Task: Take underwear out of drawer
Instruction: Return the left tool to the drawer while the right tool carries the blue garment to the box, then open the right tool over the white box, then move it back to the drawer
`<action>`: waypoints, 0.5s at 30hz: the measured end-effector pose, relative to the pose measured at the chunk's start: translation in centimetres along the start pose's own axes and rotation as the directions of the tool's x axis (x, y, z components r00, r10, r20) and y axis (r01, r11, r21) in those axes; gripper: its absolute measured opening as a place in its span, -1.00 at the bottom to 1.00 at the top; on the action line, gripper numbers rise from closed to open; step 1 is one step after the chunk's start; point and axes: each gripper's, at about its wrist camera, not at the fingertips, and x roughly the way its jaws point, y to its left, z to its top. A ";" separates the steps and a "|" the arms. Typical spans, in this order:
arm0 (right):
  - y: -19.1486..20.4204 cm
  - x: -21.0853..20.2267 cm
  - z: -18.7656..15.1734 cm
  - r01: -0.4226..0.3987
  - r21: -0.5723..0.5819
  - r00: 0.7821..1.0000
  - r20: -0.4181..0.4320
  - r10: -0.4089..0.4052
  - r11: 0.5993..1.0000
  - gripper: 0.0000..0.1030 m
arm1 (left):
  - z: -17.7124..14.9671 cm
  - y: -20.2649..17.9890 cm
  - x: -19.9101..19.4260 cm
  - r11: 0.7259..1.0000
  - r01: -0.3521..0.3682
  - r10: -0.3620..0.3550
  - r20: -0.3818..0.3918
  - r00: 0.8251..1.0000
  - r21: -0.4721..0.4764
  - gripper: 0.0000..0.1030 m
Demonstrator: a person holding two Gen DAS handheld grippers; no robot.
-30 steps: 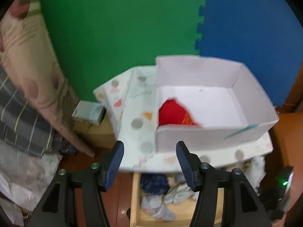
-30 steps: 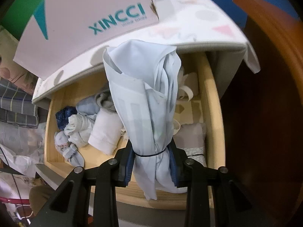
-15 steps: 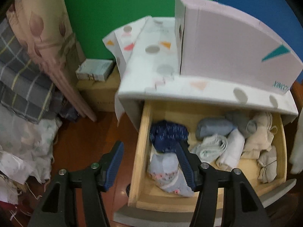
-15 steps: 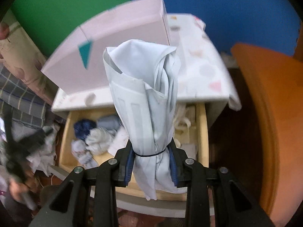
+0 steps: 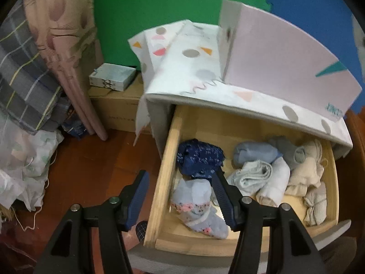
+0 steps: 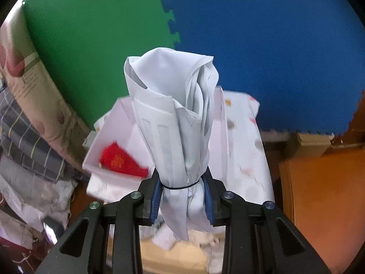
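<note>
**Right jaws clamped on pale roll; left jaws spread over open drawer**

Left wrist view: your left gripper (image 5: 180, 196) has its jaws spread with nothing pinched. The wooden drawer (image 5: 163, 178) is pulled out; its left wall runs between the jaws. A floral pale-blue bundle (image 5: 196, 207) lies between them, against the right pad. A navy printed bundle (image 5: 199, 158) sits just past the tips. More rolled pieces (image 5: 269, 173) lie right of the jaws. Beyond, a pale pink box (image 5: 282, 68) carries teal lettering, cut off and unreadable.

Right wrist view: your right gripper (image 6: 183, 194) is clenched on the pale blue-white underwear roll (image 6: 175, 118). Its long axis runs straight out from the jaws, tail behind the pads. A thin dark band (image 6: 180, 186) rings it at pad level. Left of the roll, beyond the jaws, a red cloth (image 6: 121, 159) lies in the box.
</note>
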 end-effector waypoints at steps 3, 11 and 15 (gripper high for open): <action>0.7 2.7 3.0 0.025 -0.007 1.000 -0.011 -0.025 1.000 -0.43 | 0.1 0.6 0.2 0.999 0.006 -0.006 -0.005 1.000 -0.032 0.14; 1.4 13.6 4.5 0.104 -0.030 0.969 -0.223 -0.108 0.994 -0.42 | 0.1 0.7 0.9 0.999 0.025 -0.026 -0.038 0.999 -0.030 0.14; 1.0 16.9 4.2 0.120 -0.020 0.946 -0.300 -0.121 0.993 -0.39 | 0.1 0.6 1.2 0.999 0.026 -0.027 -0.050 0.998 -0.021 0.14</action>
